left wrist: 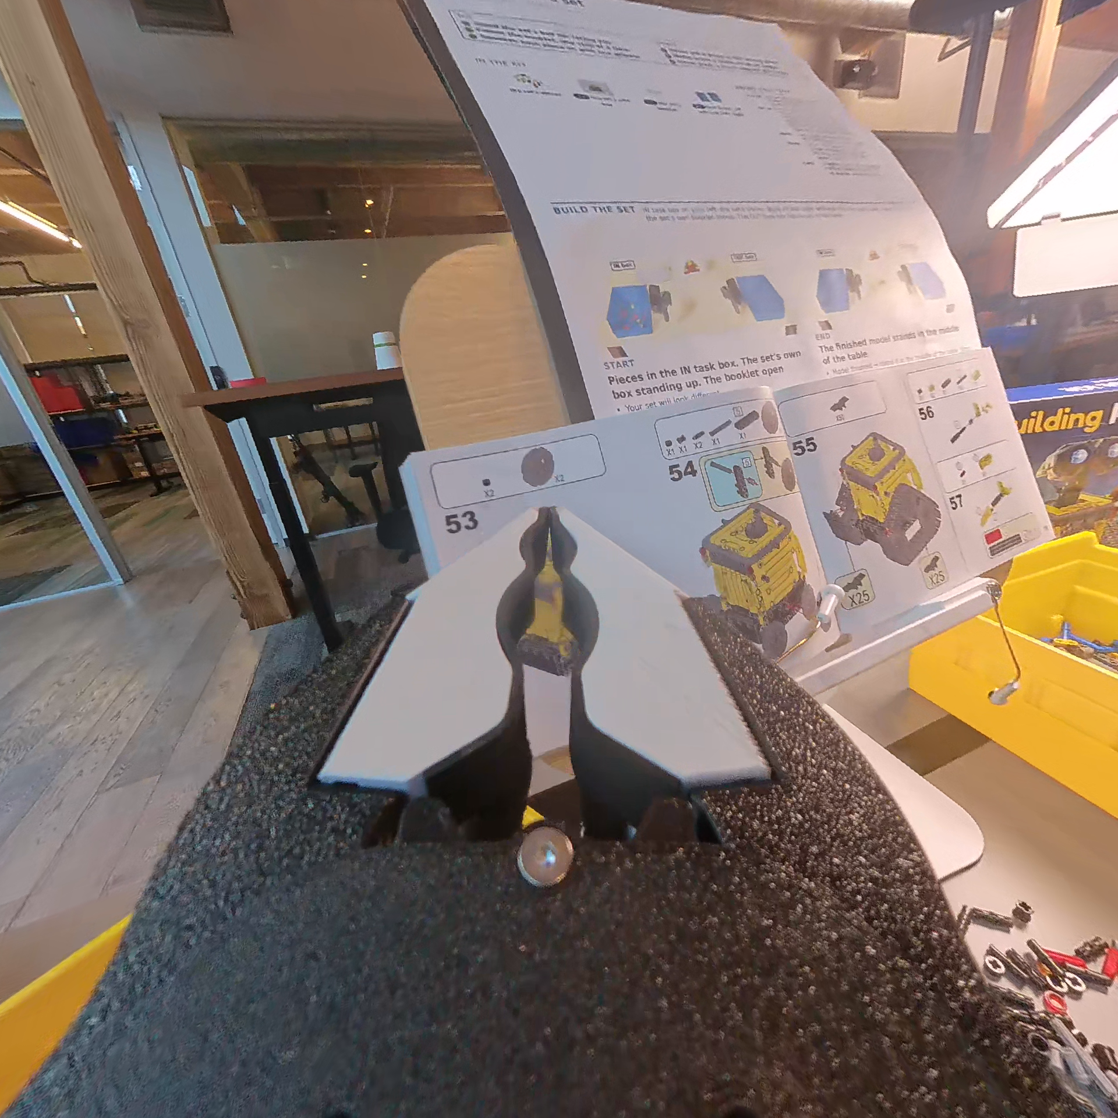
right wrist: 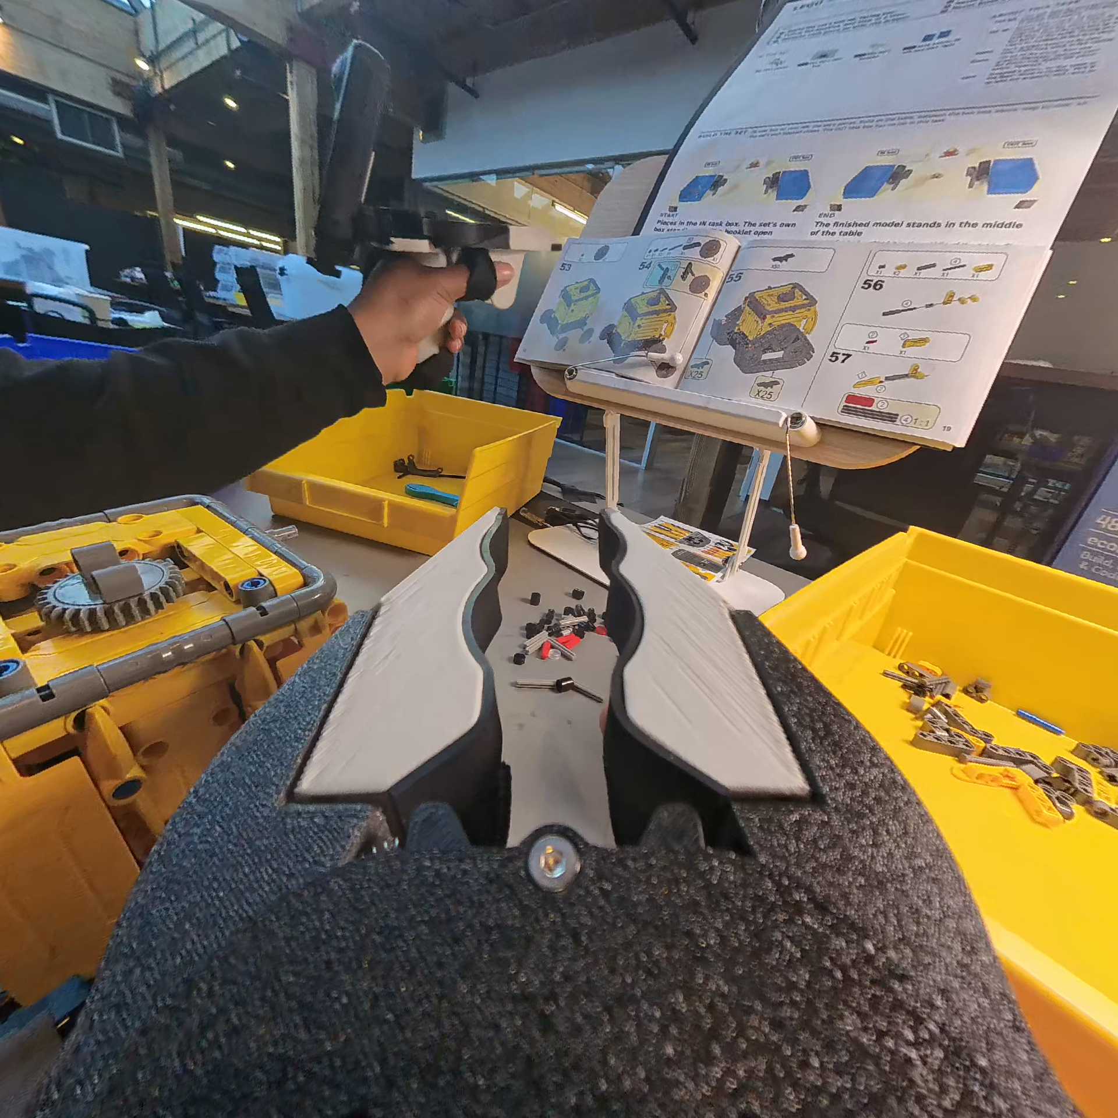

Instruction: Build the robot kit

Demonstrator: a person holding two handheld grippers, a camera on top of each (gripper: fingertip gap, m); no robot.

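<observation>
The left gripper (left wrist: 549,514) is raised before the instruction booklet (left wrist: 696,502), jaws closed at the tips; whether they pinch anything there is hard to tell. The right gripper (right wrist: 552,523) hangs with jaws apart and empty above loose small parts (right wrist: 559,629) on the tabletop (right wrist: 375,562). Left of its jaws stands the yellow model (right wrist: 139,635), cut off by the frame.

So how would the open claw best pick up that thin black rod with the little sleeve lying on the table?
Come straight down with the right claw and pinch the rod across its width at the thicker sleeve. It lies flat, alone, clear of the small parts pile, so only its sides offer a hold.
</observation>
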